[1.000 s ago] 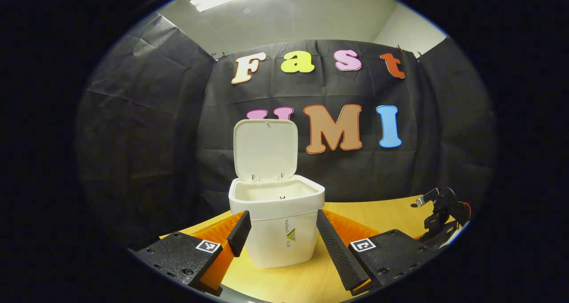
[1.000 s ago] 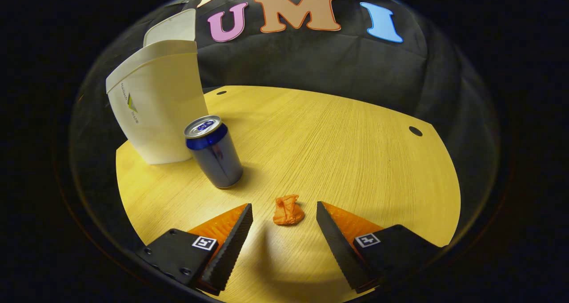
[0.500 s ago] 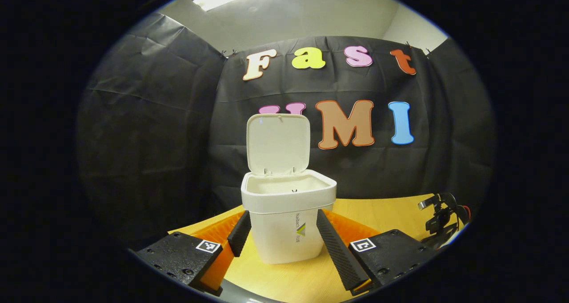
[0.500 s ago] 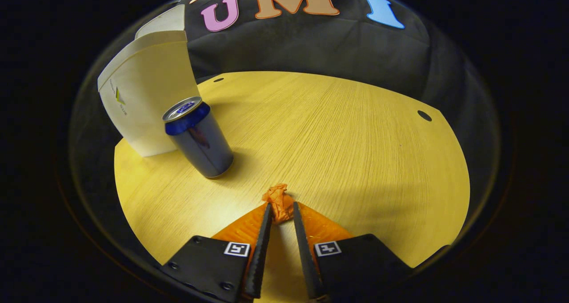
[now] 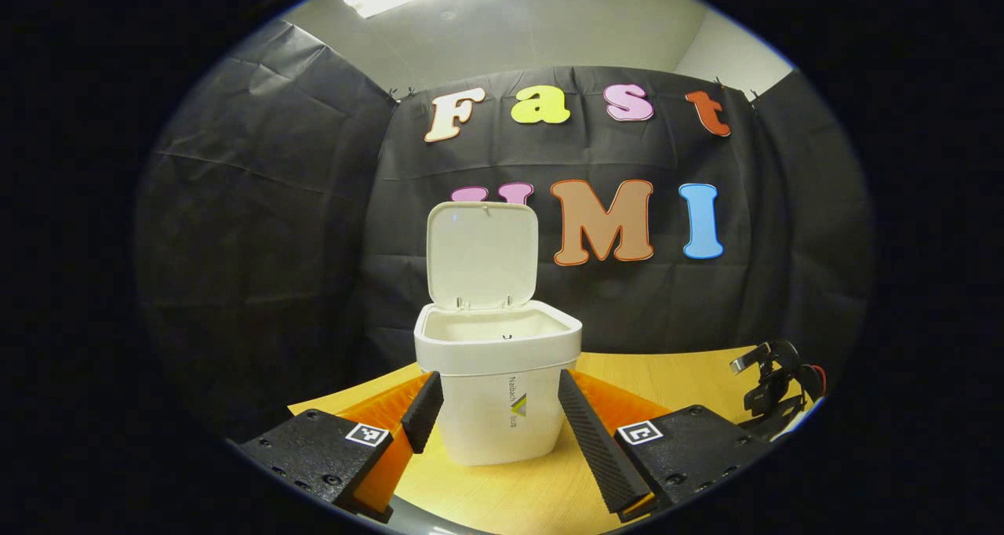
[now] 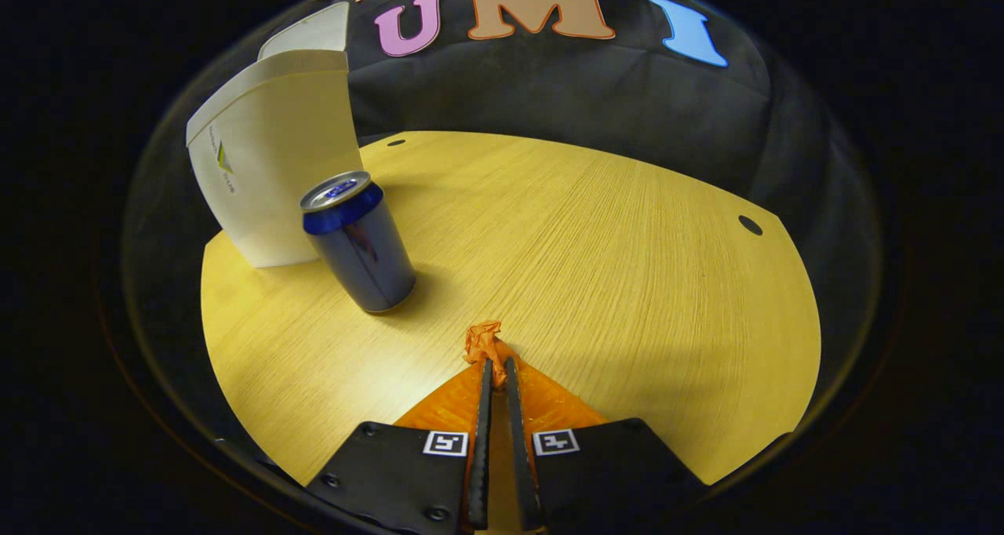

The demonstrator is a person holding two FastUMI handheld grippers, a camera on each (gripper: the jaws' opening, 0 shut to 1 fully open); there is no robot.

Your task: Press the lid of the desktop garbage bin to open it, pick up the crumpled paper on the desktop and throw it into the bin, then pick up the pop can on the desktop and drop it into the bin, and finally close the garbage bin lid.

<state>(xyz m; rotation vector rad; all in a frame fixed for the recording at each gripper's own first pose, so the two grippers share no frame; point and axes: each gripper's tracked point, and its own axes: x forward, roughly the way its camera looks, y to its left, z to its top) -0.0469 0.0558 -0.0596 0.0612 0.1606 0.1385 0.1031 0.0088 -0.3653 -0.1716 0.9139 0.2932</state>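
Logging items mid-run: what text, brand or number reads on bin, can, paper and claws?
White plastic bin: vertical print beside a logo, too blurred to read.
Blue metal can: no legible text.
Orange crumpled paper: none.
Left claw, right claw: square coded markers, no words.

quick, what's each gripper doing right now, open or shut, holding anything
Left gripper: open, holding nothing, fingers either side of the garbage bin.
Right gripper: shut on the crumpled paper, pinched at the fingertips.

One bin [image 5: 497, 378], one can [image 6: 359, 242], one paper [image 6: 483, 343].
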